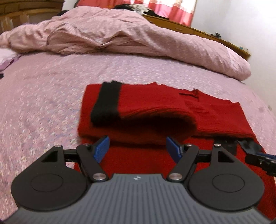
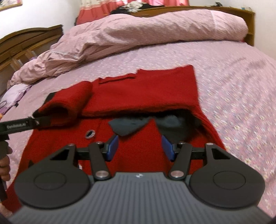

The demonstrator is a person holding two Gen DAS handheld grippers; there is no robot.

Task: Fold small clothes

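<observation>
A small red knit garment (image 1: 155,110) with a black cuff (image 1: 107,101) lies on the pink bedspread (image 1: 43,103), its upper part folded over the lower. My left gripper (image 1: 137,148) is open and empty, just short of the fold's near edge. In the right wrist view the same garment (image 2: 146,91) shows a grey collar (image 2: 129,125) and a dark button (image 2: 90,134). My right gripper (image 2: 139,147) is open and empty above the red fabric near the collar. The left gripper's finger (image 2: 25,125) shows at the left, by the folded sleeve (image 2: 69,103).
A rumpled pink duvet (image 1: 120,34) lies across the far side of the bed. A wooden headboard (image 2: 248,20) and red curtains (image 1: 172,10) stand behind it. A wooden cabinet (image 2: 25,41) is at the left. Part of the right gripper (image 1: 258,158) shows at the right.
</observation>
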